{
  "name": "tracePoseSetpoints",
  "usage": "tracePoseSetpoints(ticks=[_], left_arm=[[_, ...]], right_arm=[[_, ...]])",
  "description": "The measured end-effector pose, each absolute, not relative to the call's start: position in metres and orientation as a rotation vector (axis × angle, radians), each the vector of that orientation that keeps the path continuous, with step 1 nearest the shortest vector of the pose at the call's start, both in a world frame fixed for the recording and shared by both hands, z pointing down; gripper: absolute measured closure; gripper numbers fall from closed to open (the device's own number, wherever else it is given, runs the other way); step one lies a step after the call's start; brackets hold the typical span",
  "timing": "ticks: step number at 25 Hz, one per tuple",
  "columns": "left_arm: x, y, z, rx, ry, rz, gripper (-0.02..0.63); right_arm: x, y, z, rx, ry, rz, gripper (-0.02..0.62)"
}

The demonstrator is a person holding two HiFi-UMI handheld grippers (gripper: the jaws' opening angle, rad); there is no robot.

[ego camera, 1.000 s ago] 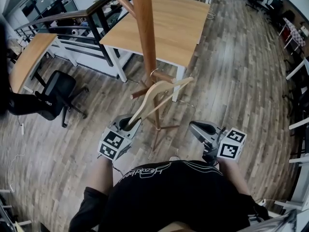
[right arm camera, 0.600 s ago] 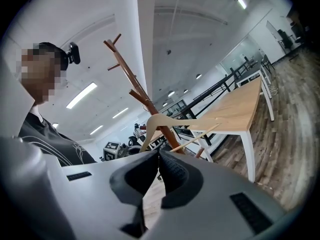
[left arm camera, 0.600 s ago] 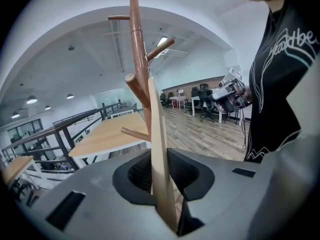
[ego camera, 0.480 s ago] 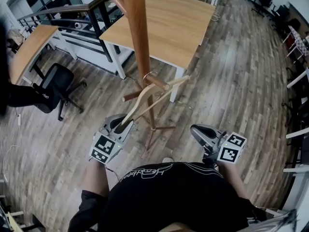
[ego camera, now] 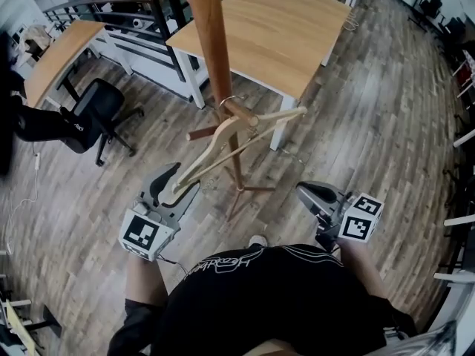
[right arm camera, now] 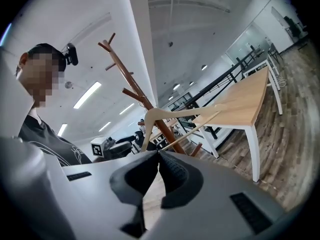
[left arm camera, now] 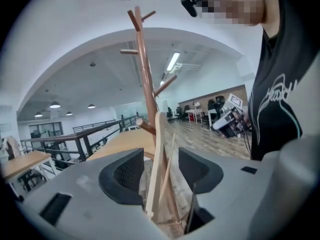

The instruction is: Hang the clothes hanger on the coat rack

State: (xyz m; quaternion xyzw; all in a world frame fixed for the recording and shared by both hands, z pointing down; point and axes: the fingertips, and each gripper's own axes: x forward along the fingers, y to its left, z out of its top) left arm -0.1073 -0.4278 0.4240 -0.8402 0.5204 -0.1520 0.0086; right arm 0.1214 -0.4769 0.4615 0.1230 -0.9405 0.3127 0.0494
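The wooden coat rack rises in the middle of the head view. A pale wooden clothes hanger hangs tilted, its metal hook over a low peg. My left gripper is at the hanger's lower end. Its jaws are opening, and in the left gripper view the hanger stands between the pads without touching them, with the rack behind. My right gripper is shut and empty, apart to the right. The right gripper view shows its jaws together, with the hanger beyond them.
A light wooden table stands behind the rack. A black office chair and another desk are at the left, by a black railing. The rack's feet spread on the plank floor between my grippers.
My left gripper's jaws have parted and let go of the hanger's lower end, and the gripper has drifted left. The hanger stays on the peg. The right gripper has barely shifted.
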Motion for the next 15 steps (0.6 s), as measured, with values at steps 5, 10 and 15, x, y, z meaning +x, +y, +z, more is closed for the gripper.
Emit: tracePoseSetpoints(ticks=[5, 10, 15], left_arm=[[-0.111, -0.399, 0.379, -2.756, 1.769, 0.099, 0.411], [-0.059, -0.351, 0.356, -2.935, 1.479, 0.238, 0.450], [-0.010, -0.293, 0.356, -3.053, 1.298, 0.244, 0.519]], right_arm=[[0.106, -0.457, 0.451, 0.290, -2.886, 0.903, 0.554], [0.091, -0.411, 0.433, 0.219, -2.902, 0.795, 0.554], [0.080, -0.348, 0.417, 0.191, -2.936, 0.745, 0.555]])
